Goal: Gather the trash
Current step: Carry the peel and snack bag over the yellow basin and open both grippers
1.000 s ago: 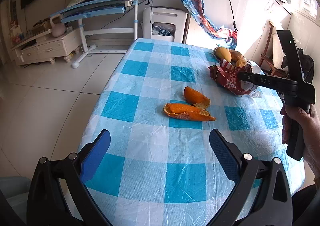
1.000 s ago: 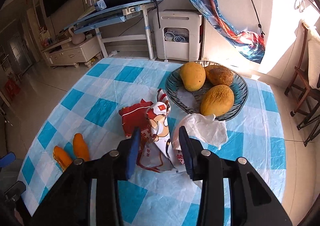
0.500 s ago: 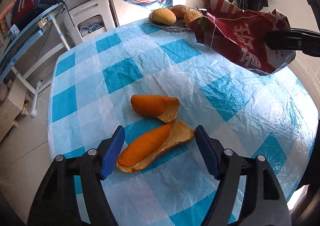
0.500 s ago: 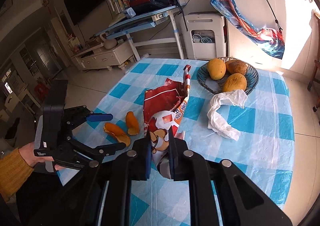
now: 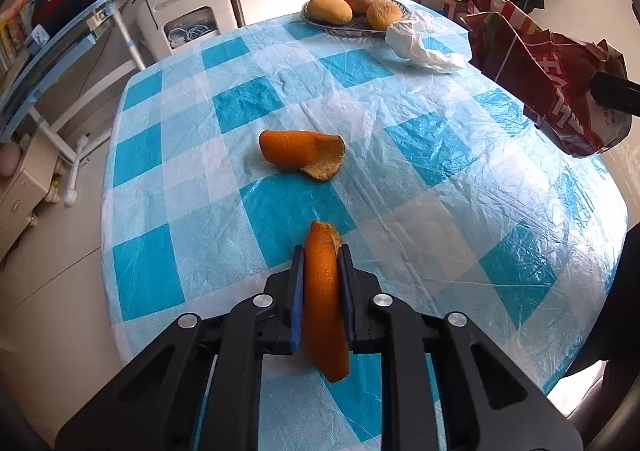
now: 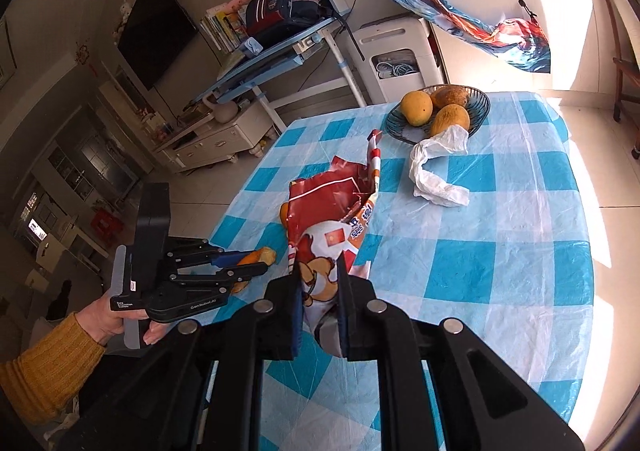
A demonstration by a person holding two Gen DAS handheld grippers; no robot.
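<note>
Though hidden rightward, loose peel (image 5: 301,154) leftward.

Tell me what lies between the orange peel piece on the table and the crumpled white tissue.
Only bare blue-and-white checked tablecloth separates the loose orange peel piece from the crumpled white tissue, as the left wrist view shows.

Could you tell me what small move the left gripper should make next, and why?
Probably carry it right, toward the snack bag's open mouth. The left gripper is shut on one orange peel, lifted off the tablecloth, while the right gripper holds the red snack bag up, mouth open. A second peel still lies on the table.
</note>
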